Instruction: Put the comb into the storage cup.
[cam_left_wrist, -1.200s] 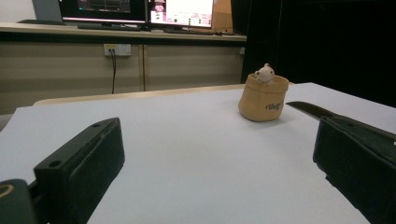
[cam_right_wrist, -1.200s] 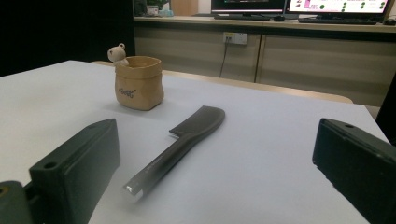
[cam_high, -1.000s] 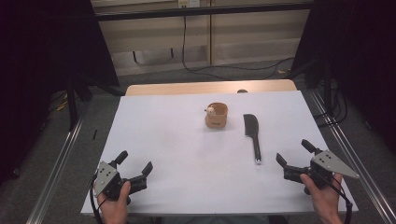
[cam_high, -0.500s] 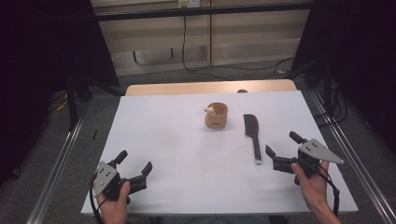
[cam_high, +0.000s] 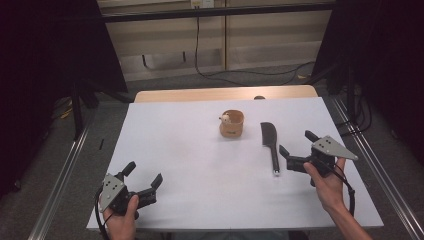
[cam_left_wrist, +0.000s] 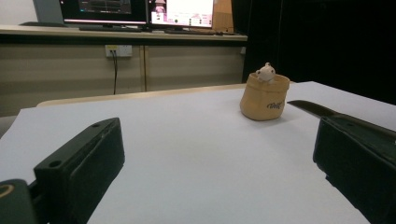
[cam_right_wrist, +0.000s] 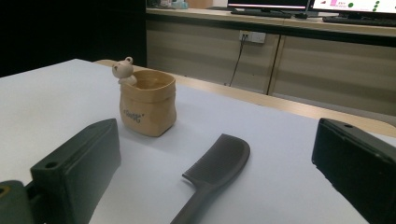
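A: Left gripper: status?
B: Held in the left hand at the near left corner of the white table, well apart from the comb. Jaws spread wide, nothing between them.

A: Right gripper?
B: Held in the right hand, just to the right of the comb, level with its handle. Jaws parted, empty, no contact with the comb. Aimed along the comb toward the cup, as seen in the right gripper view.

A: Comb position?
B: Flat on the table, dark, handle end nearest, toothed head farther off.

A: Beyond the comb?
B: Tan sack-shaped cup, upright, near the comb's head, to its left and apart from it. Small bear figure on the cup rim.
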